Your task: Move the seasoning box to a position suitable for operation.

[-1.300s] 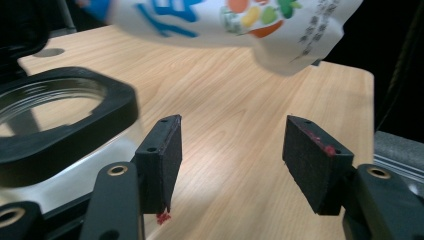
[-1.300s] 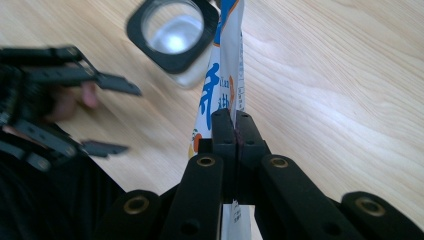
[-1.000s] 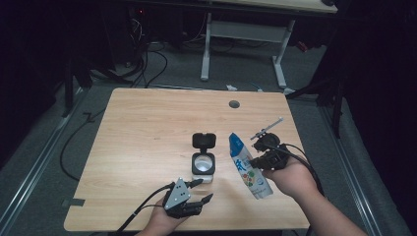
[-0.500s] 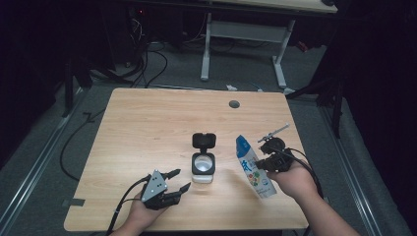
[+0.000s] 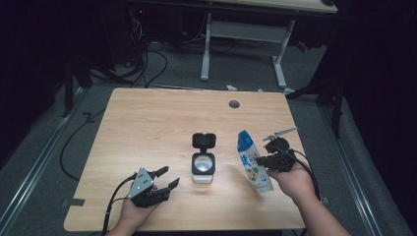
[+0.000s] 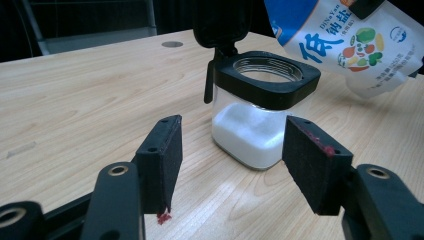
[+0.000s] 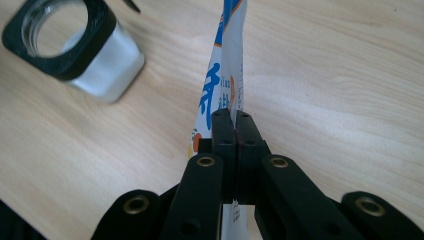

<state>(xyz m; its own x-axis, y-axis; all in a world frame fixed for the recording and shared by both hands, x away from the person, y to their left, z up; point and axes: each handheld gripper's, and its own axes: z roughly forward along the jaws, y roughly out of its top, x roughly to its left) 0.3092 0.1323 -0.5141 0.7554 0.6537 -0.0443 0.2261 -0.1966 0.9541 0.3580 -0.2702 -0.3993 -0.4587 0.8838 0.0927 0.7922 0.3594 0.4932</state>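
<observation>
Since a second ago the left gripper (image 5: 163, 180) has slid leftward along the near edge of the table (image 5: 147, 123), away from the jar, and the right gripper (image 5: 260, 161) has carried the salt bag (image 5: 252, 162) lower and a little to the right.

The left gripper's jaws stand apart with nothing between them, aimed toward the jar (image 5: 203, 167) from the near left. The jar is square, clear-walled, with a black collar and a black flip lid (image 5: 203, 141) hinged upright behind its open mouth; the left gripper view shows white grains (image 6: 247, 132) filling roughly the lower half, which the high view leaves a pale blur. Just right of the jar, apart from it, the bag hangs tilted, blue top up, pinched flat between the right gripper's closed jaws; the right gripper view shows the pads clamped on its thin edge (image 7: 227, 90) and looks down into the jar's mouth (image 7: 60, 35).

The table is pale wood with a round grommet hole (image 5: 234, 104) near its far edge. Beyond it the dark room holds floor cables (image 5: 147, 64) and a white desk frame (image 5: 241, 44).
</observation>
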